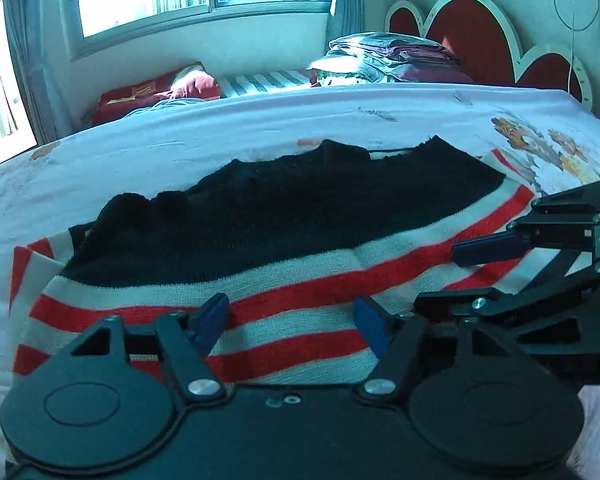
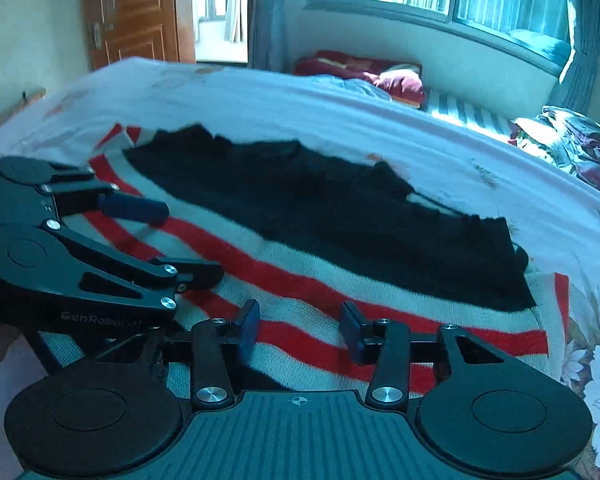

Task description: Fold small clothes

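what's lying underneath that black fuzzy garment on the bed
The black fuzzy garment lies on a red-and-white striped knit garment, which rests on the white floral bedsheet. How far the stripes run beneath the black one is hidden.

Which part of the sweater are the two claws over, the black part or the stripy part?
The stripy part: both the left gripper and right gripper sit open over the red-and-white bands, while the black part lies farther away.
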{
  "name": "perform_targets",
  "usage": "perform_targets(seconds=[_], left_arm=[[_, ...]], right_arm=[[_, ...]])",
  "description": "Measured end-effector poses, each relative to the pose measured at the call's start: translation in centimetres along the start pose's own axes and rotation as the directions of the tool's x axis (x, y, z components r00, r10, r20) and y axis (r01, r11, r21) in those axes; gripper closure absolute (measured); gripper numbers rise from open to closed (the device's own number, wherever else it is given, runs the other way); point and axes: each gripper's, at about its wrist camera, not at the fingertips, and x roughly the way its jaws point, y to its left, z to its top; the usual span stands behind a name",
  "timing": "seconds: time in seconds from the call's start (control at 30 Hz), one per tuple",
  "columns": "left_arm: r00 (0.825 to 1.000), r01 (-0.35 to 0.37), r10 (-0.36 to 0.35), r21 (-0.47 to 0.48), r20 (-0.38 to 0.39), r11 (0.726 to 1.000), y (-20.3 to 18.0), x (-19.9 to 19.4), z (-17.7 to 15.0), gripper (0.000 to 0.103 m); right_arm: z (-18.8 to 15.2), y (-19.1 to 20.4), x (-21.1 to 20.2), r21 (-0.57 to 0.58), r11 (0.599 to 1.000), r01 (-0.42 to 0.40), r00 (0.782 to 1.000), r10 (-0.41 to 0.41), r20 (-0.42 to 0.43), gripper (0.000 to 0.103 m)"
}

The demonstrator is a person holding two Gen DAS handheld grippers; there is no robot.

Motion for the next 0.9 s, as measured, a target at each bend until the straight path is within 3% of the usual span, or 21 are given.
perform_targets(seconds=[0.07,0.2,0.3,0.37,0.47,0.53,0.6,0.63,0.77,0.83,0.9], left_arm=[[1.0,0.0,0.0,-0.01,-0.002,1.0,1.1,-0.6,-0.5,0.032],[0.996,-0.087,0.087,-0.067,-0.008,0.994,5.6,-2.7,-2.8,0.031],[0.998,-0.056,0.056,-0.184,-0.007,0.981,8.4,-4.2,-4.3,0.032],[0.995,-0.102,0.099,-0.18,-0.026,0.978,7.1,-4.9,-3.4,0.04],[0.999,-0.034,0.038,-0.153,0.025,0.988,3.6,-6.1,-2.5,0.039],[1.0,0.001,0.001,-0.098,0.014,0.995,0.5,-6.0,-2.6,0.039],[1.0,0.008,-0.009,-0.043,-0.012,0.999,-2.2,-5.4,-3.3,0.045],[0.999,-0.024,0.023,-0.019,-0.039,1.0,-3.1,-5.0,-3.8,0.047],[0.999,-0.034,0.034,-0.001,-0.036,0.999,-2.8,-5.3,-5.0,0.042],[0.996,-0.076,0.076,-0.008,-0.039,0.997,-1.4,-5.9,-5.2,0.042],[0.992,-0.119,0.117,-0.047,-0.041,0.992,1.0,-6.9,-6.0,0.042]], right_arm=[[-0.6,-0.7,-0.7,0.005,1.0,0.006,1.0,-0.006,-0.008,0.058],[-3.3,-5.5,-3.0,0.108,0.989,0.104,0.994,-0.101,-0.036,0.058],[-4.6,-7.2,-4.6,0.185,0.977,0.102,0.994,-0.094,-0.048,0.058],[-4.1,-6.1,-5.5,0.177,0.977,0.119,0.993,-0.116,-0.025,0.058],[-3.3,-3.0,-6.2,0.184,0.982,0.042,0.999,-0.047,0.022,0.058],[-3.2,-0.4,-5.9,0.153,0.988,0.005,1.0,-0.008,0.019,0.058],[-3.6,2.2,-5.1,0.106,0.994,-0.006,1.0,0.007,-0.006,0.058],[-3.9,3.3,-4.9,0.072,0.997,0.007,1.0,-0.006,-0.017,0.058],[-5.6,4.0,-4.7,0.014,0.999,0.05,0.998,-0.049,-0.05,0.058],[-6.0,2.7,-5.4,0.032,0.997,0.067,0.996,-0.065,-0.057,0.058],[-7.0,0.4,-6.6,0.075,0.988,0.133,0.989,-0.128,-0.07,0.058]])
